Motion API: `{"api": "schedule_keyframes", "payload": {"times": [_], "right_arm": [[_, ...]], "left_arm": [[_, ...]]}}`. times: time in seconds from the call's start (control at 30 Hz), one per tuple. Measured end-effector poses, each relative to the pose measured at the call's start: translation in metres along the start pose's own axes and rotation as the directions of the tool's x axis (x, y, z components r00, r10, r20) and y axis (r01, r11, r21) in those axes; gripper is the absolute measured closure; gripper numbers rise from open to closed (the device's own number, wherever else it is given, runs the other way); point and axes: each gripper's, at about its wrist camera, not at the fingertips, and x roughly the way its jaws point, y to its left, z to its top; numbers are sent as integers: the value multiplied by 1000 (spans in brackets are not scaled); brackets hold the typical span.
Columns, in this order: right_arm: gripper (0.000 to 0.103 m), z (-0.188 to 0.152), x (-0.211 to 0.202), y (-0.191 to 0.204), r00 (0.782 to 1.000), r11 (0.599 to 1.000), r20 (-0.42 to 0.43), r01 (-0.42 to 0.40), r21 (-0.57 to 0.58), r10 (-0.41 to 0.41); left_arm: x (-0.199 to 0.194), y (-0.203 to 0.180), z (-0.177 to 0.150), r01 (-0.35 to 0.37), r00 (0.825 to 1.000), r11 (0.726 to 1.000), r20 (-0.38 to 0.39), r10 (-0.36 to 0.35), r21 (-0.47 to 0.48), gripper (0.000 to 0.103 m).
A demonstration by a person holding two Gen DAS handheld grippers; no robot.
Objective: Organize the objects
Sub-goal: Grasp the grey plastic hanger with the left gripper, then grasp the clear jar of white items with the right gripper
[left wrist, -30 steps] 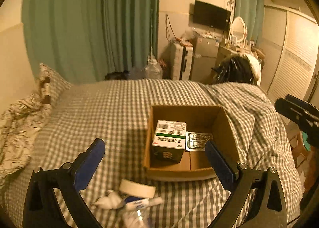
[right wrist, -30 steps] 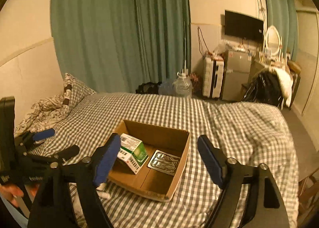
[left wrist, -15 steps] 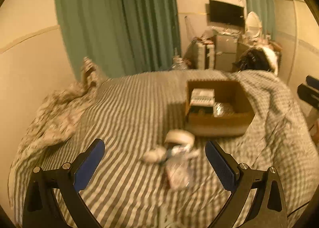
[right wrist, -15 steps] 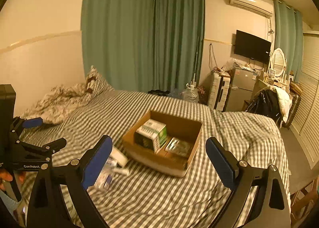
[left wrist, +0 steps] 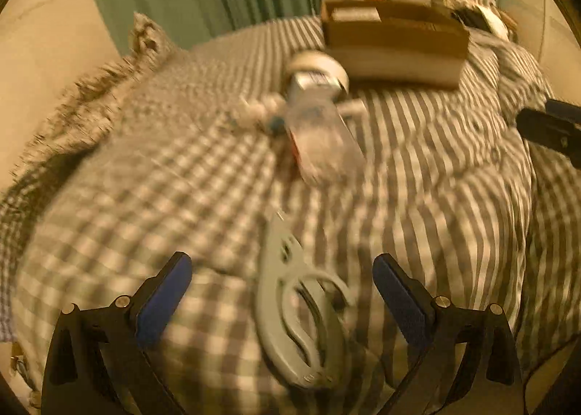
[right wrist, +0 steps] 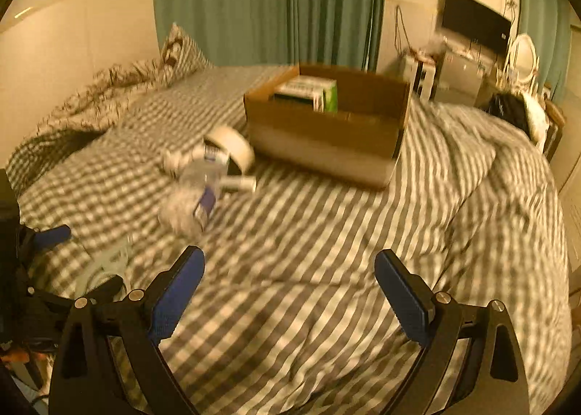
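A cardboard box (right wrist: 326,128) sits on the checked bed with a green and white carton (right wrist: 312,92) inside; it also shows in the left wrist view (left wrist: 395,41). Near it lie a tape roll (left wrist: 316,66), a clear plastic bottle (left wrist: 319,131), a crumpled tissue (left wrist: 258,112) and a small tube (right wrist: 238,182). Grey scissors (left wrist: 294,306) lie on the bed between the open fingers of my left gripper (left wrist: 281,291), low over them. My right gripper (right wrist: 290,288) is open and empty over bare bedding.
A rumpled duvet and pillow (right wrist: 109,88) lie at the left by the wall. Green curtains (right wrist: 268,1), a TV (right wrist: 475,21) and cluttered furniture stand beyond the bed. The bed edge drops off at the right.
Both grippers have pulled back from the box and dropped low toward the bed. The scissors have come into the left wrist view, between its fingers. The frames are motion-blurred.
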Motion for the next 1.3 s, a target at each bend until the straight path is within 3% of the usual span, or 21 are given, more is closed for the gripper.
{"api": "schedule_keyframes", "payload": {"times": [0.2, 0.27, 0.43, 0.5, 0.67, 0.9, 1.03, 1.3], "right_arm": [[8, -3, 7, -3, 1000, 1000, -25, 1, 14, -1], [8, -3, 8, -4, 1000, 1000, -26, -6, 24, 6], [8, -4, 9, -3, 999, 999, -33, -18, 32, 19], [8, -4, 9, -2, 999, 999, -32, -19, 30, 20], [8, 2, 6, 0, 999, 999, -17, -28, 31, 28], [8, 18, 18, 18, 998, 998, -19, -58, 28, 59], [8, 30, 41, 40, 995, 996, -53, -89, 31, 90], [8, 52, 99, 80, 981, 990, -131, -141, 25, 143]], "left_arm": [[18, -23, -20, -14, 999, 992, -42, 20, 123, 20], [20, -29, -23, -4, 999, 988, -47, 12, 152, 38], [15, -26, -19, 36, 998, 991, -55, -28, 133, 38], [7, -19, -13, 81, 995, 992, -58, -76, 100, 38], [-23, 6, 16, 115, 993, 993, 33, -116, 22, 38], [-30, 48, 62, 47, 990, 997, 133, -39, -54, 38], [-17, 63, 80, -5, 990, 998, 139, 14, -64, 38], [6, 96, 97, -32, 988, 994, 144, 47, -106, 38]]}}
